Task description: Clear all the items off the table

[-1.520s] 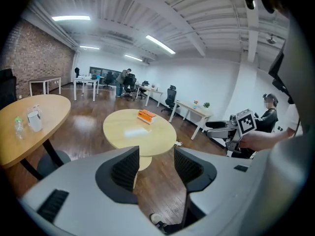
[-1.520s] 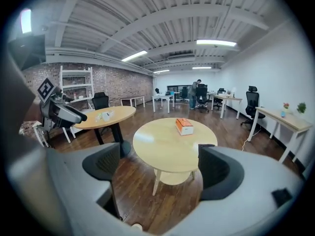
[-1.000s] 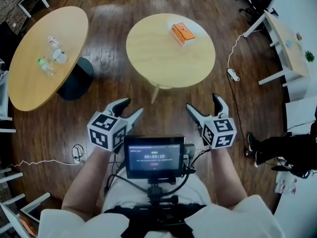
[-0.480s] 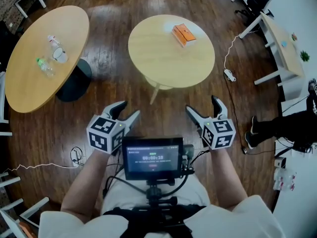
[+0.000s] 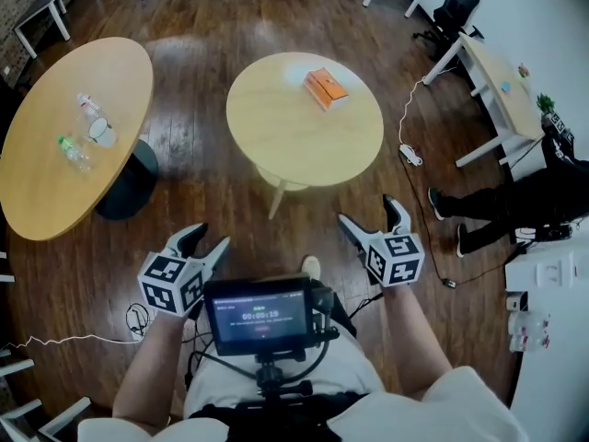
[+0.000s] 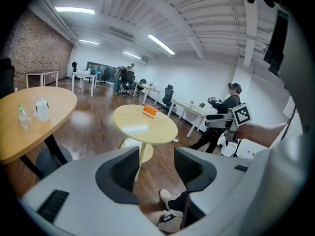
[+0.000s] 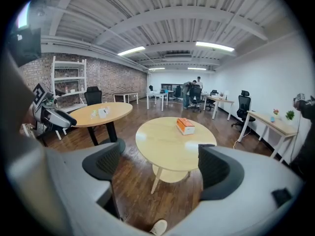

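An orange and white box [image 5: 326,88] lies near the far edge of the round wooden table [image 5: 294,132] ahead of me; it also shows as the box [image 7: 185,126] in the right gripper view and the box [image 6: 150,111] in the left gripper view. My left gripper [image 5: 208,243] hangs over the floor, well short of the table, jaws apart and empty. My right gripper [image 5: 374,219] is level with it to the right, also open with nothing between its fingers. Both point toward the table.
A larger oval table [image 5: 55,145] at the left carries a cup and plastic bottles [image 5: 87,127]. A person in dark clothes [image 5: 515,201] stands at the right by white desks [image 5: 492,86]. A cable and power strip [image 5: 409,155] lie on the wooden floor.
The view has shifted: the round table and box now sit a little further left and down in frame. My left gripper has dropped toward the lower left; the right has barely moved.
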`<state>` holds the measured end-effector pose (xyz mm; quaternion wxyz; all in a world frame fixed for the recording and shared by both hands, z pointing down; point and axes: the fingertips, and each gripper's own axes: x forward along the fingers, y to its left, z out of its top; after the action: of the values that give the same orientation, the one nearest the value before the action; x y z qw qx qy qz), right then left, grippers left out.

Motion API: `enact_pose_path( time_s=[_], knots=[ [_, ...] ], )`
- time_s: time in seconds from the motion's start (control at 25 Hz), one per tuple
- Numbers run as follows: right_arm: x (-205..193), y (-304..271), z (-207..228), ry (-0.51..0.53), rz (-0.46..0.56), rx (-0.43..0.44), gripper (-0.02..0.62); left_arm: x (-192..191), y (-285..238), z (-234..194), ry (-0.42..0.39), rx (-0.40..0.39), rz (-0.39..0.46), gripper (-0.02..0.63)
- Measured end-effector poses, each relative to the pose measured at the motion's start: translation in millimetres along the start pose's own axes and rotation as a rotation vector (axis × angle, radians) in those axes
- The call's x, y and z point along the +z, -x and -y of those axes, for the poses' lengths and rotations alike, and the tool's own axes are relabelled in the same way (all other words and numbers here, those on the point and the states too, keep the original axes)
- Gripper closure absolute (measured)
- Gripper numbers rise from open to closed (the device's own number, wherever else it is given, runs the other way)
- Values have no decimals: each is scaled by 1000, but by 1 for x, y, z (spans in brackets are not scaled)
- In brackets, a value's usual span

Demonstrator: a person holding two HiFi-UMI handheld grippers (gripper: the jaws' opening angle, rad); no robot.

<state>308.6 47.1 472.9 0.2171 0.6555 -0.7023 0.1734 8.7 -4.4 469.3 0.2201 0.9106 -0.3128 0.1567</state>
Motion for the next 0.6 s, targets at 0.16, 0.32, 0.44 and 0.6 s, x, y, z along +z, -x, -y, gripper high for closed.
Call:
enact_pose_path(
  time_s=[0.16,0.32,0.44,0.6],
  knots=[
    [5,-33,18,13,-5,9,58,1,-2,-23,34,52,8,378],
    [22,-79,42,8,5,44,35,9,-21,-39,59,98,16,378],
    [36,-121,66,25,11,68,35,18,-43,-49,68,145,-7,377],
    [46,-191,105,51,-20,110,35,39,-76,-52,80,201,-30,377]
  ],
)
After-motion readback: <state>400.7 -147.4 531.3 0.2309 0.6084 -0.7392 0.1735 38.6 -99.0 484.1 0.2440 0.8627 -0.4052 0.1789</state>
